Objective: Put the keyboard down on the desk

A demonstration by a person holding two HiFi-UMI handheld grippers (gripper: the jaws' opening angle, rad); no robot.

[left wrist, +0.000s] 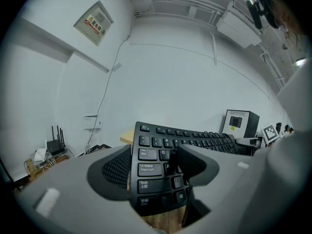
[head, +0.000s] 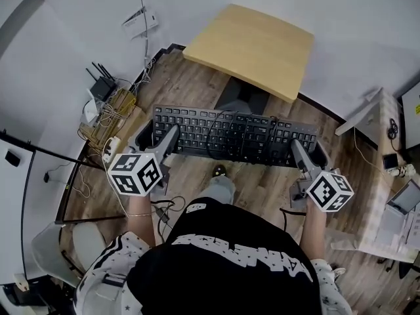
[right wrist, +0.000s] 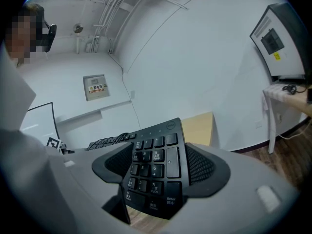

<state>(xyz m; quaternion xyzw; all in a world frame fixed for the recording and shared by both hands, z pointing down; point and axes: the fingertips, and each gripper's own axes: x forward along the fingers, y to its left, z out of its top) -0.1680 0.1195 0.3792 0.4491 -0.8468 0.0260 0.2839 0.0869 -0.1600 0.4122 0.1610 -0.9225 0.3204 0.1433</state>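
A black keyboard (head: 233,135) hangs level in the air over the wood floor, short of the light wooden desk (head: 252,46) beyond it. My left gripper (head: 159,143) is shut on the keyboard's left end (left wrist: 156,172), near the Caps Lock and Shift keys. At the other side, my right gripper (head: 308,155) is shut on the number-pad end (right wrist: 155,172). A black cable lies coiled across the keys (head: 230,125). The desk top is bare.
A router and tangled cables (head: 105,104) sit on a low shelf at the left. A white table with small items (head: 387,156) stands at the right. White walls close in behind the desk. The person's legs and black shirt fill the near foreground.
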